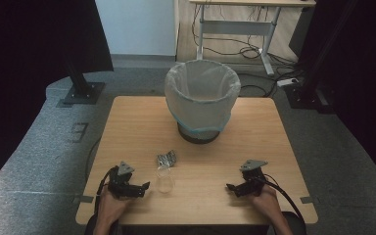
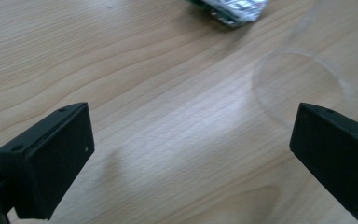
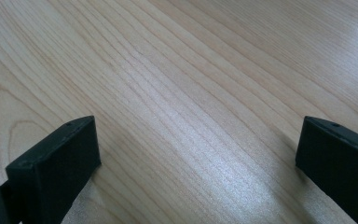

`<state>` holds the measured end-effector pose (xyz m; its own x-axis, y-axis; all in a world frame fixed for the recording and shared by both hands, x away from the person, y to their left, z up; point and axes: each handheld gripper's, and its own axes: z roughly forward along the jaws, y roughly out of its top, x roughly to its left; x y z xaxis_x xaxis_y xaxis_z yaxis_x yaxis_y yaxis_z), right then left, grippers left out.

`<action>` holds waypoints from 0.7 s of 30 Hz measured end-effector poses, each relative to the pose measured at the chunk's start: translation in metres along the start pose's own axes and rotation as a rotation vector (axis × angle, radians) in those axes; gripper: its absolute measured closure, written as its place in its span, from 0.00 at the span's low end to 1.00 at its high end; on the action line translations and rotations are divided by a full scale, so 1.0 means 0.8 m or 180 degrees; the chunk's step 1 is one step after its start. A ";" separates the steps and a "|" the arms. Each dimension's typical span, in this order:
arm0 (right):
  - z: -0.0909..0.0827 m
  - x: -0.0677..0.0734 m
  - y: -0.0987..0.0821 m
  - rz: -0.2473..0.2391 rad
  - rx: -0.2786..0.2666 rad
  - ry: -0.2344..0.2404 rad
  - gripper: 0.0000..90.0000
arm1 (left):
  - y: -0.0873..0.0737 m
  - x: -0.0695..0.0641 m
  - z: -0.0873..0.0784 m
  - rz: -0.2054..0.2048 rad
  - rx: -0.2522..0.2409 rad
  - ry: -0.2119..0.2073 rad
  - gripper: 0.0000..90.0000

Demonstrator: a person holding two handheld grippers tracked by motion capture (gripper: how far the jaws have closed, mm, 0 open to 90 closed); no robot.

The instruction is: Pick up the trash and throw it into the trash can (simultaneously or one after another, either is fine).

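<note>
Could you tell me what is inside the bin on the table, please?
The bin holds a pale liner folded over its rim. The far inner wall looks bare; the bottom is hidden by the near wall, so its contents cannot be seen.

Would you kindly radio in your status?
Left gripper and right gripper open, empty. Clear cup and foil wrapper lie untouched. Path to bin clear.

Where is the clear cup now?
In the high view the clear cup lies on the table, right of the left gripper, just in front of the foil wrapper.
</note>
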<state>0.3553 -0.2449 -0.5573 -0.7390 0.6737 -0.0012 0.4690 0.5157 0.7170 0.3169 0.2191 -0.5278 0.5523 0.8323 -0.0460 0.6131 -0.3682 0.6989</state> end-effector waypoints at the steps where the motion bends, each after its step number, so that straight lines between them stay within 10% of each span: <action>1: 0.000 0.000 0.000 0.0001 0.0000 0.0000 0.00 | 0.000 -0.002 0.000 0.0013 0.0003 0.0001 0.00; 21: 0.000 0.000 0.000 0.0002 0.0000 -0.0004 0.00 | 0.014 -0.044 0.014 0.0232 -0.0071 -0.0235 0.00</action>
<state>0.3550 -0.2449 -0.5573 -0.7382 0.6746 -0.0015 0.4695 0.5154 0.7169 0.3103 0.1809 -0.5267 0.6357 0.7705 -0.0463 0.5575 -0.4168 0.7179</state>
